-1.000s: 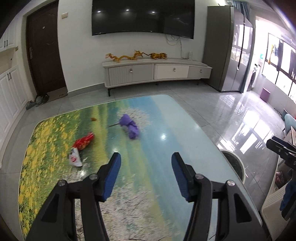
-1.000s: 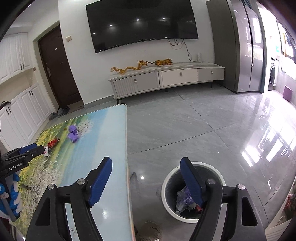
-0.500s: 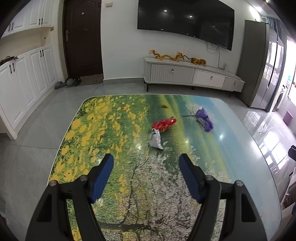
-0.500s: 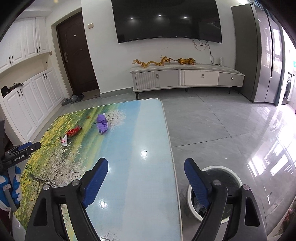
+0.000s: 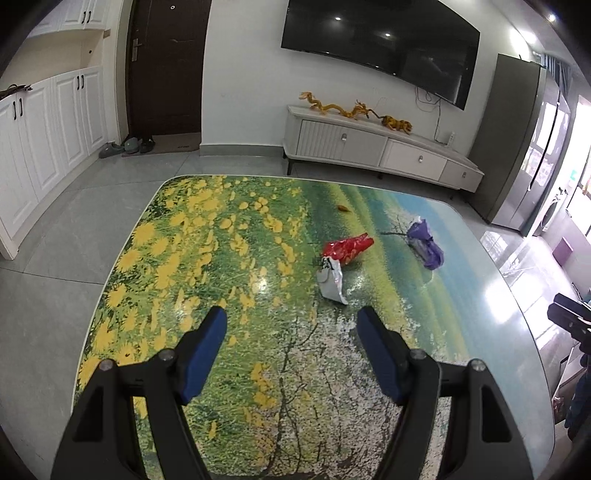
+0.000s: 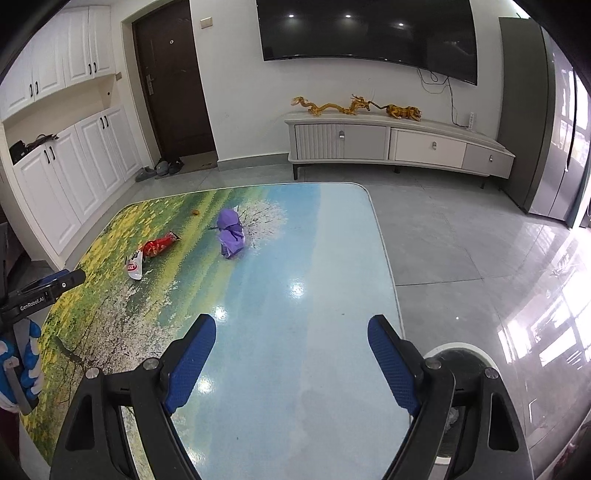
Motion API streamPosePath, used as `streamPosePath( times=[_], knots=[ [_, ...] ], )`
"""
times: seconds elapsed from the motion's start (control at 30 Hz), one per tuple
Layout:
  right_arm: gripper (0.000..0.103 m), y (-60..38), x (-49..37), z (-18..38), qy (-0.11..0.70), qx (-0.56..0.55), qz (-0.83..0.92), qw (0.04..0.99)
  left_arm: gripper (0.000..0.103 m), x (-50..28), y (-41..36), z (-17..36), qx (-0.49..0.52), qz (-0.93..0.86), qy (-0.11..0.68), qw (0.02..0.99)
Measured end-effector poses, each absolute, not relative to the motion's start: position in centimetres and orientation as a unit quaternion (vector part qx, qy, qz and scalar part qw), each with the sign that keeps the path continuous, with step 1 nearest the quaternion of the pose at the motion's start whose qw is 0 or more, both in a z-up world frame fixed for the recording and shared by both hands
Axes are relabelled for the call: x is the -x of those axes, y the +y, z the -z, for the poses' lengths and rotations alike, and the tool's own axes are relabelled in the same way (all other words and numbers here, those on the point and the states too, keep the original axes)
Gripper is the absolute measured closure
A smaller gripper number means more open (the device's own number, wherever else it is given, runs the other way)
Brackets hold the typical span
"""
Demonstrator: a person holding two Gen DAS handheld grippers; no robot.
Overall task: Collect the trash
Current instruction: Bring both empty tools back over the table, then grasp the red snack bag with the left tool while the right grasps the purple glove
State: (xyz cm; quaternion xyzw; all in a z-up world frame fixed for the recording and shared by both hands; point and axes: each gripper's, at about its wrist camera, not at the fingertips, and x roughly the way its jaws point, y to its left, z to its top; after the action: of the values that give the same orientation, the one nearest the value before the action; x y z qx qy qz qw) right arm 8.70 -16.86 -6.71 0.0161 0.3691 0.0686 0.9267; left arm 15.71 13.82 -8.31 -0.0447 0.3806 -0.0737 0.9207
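A red and silver snack wrapper [image 5: 341,258] lies on the picture-topped table [image 5: 207,236], with a crumpled purple wrapper [image 5: 424,243] to its right and a small orange scrap [image 5: 342,208] behind. My left gripper [image 5: 291,325] is open and empty, hovering short of the red wrapper. My right gripper [image 6: 291,332] is open and empty over the table's blue right part [image 6: 332,258]. The right wrist view shows the red wrapper [image 6: 151,253], purple wrapper [image 6: 231,236] and orange scrap [image 6: 194,212] far ahead to the left. The white-rimmed trash bin [image 6: 465,350] stands on the floor by the table's right edge.
A low TV cabinet [image 6: 399,144] and wall TV [image 6: 369,33] stand beyond the table. White cupboards [image 5: 48,122] and a dark door [image 5: 166,70] are on the left, a grey fridge [image 5: 524,147] on the right. The left gripper [image 6: 40,291] shows at the left edge of the right wrist view.
Both grippers have swung left toward the table. The wrappers now sit just ahead of my left gripper. The bin has slid to the lower right of the right wrist view. Both stayed open.
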Motion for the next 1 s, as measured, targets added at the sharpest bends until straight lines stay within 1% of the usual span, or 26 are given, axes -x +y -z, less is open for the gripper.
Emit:
streamPosePath(
  times=[0.17, 0.4, 0.53, 0.57, 0.67, 0.73, 0.87, 0.93, 0.97, 1.0],
  knots=[
    [0.019, -15.2, -12.5, 7.5, 0.382, -0.013, -0.088, 0.92, 0.032, -18.4, 11.7, 9.0, 0.026, 0.098, 0.388, 0.916],
    [0.02, -12.6, -18.6, 8.7, 0.395, -0.012, -0.111, 0.912, 0.042, -22.4, 9.6, 10.5, 0.006, 0.122, 0.405, 0.906],
    [0.024, -11.4, -21.8, 9.3, 0.4, -0.018, -0.121, 0.908, 0.045, -24.1, 9.1, 11.2, -0.001, 0.128, 0.412, 0.902],
    [0.025, -11.1, -22.4, 9.5, 0.401, -0.018, -0.12, 0.908, 0.048, -24.5, 9.0, 11.4, -0.003, 0.13, 0.415, 0.901],
    [0.031, -10.2, -24.2, 10.3, 0.409, -0.019, -0.123, 0.904, 0.052, -25.3, 8.7, 11.9, -0.003, 0.133, 0.421, 0.897],
    [0.038, -9.5, -25.2, 10.9, 0.415, -0.018, -0.127, 0.901, 0.055, -25.8, 8.7, 12.2, 0.0, 0.135, 0.425, 0.895],
    [0.048, -8.5, -26.6, 11.7, 0.422, -0.01, -0.134, 0.896, 0.067, -26.3, 8.4, 12.6, 0.001, 0.143, 0.429, 0.892],
    [0.061, -8.3, -26.8, 12.1, 0.428, -0.008, -0.138, 0.893, 0.074, -26.3, 8.4, 12.6, 0.004, 0.148, 0.429, 0.891],
    [0.065, -8.3, -26.9, 12.3, 0.431, -0.007, -0.14, 0.892, 0.079, -26.3, 8.4, 12.6, 0.004, 0.148, 0.429, 0.891],
    [0.071, -8.3, -26.9, 12.5, 0.432, -0.007, -0.142, 0.891, 0.08, -26.3, 8.3, 12.6, 0.005, 0.148, 0.429, 0.891]
  ],
)
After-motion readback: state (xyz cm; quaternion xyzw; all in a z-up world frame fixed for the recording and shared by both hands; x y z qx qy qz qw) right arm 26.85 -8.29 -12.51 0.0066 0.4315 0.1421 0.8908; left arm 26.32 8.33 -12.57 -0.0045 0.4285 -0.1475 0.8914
